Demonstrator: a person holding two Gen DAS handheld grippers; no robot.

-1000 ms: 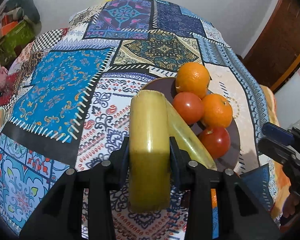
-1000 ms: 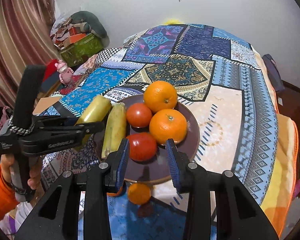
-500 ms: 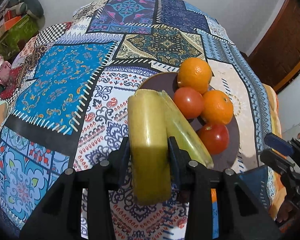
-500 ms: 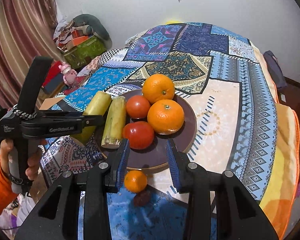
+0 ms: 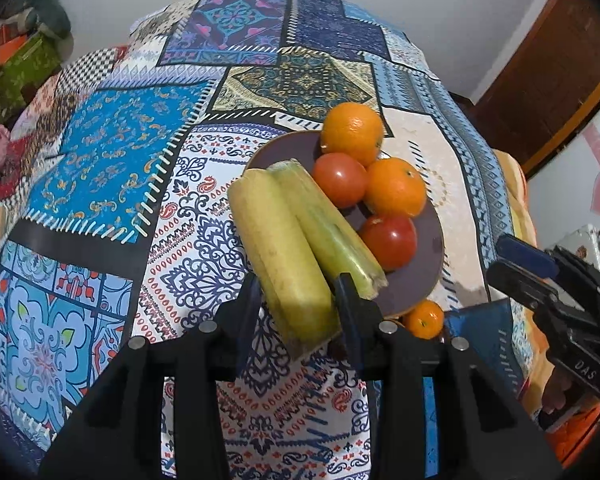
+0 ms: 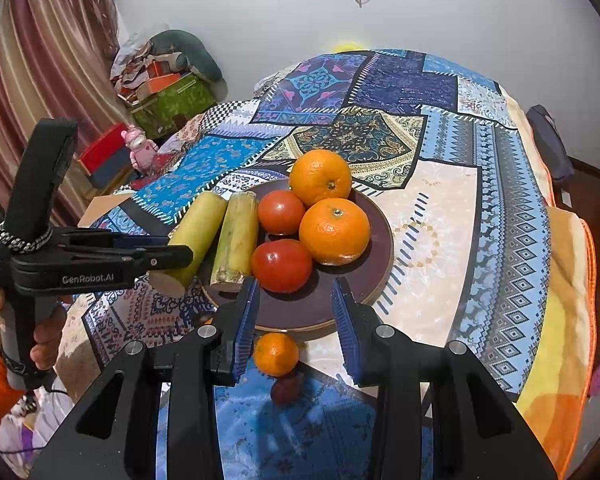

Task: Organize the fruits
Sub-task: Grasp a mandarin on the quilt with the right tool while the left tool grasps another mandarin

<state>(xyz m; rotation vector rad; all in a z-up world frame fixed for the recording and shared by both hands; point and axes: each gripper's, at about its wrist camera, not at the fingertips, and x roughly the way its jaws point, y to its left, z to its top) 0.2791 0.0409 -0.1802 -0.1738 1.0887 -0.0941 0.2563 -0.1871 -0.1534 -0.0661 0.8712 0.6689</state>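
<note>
Plate (image 6: 380,280) nearly full; left gripper (image 5: 298,304) clamps yellow stalk (image 5: 280,256); right gripper (image 6: 294,316) empty, jaws apart; small orange (image 6: 276,354) left on the cloth

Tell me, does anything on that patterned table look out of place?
Yes. A small orange sits on the cloth just outside the plate, beside a dark reddish fruit, while the other fruit is piled on the plate. A yellow-green stick held in the left gripper isn't on the plate yet.
</note>
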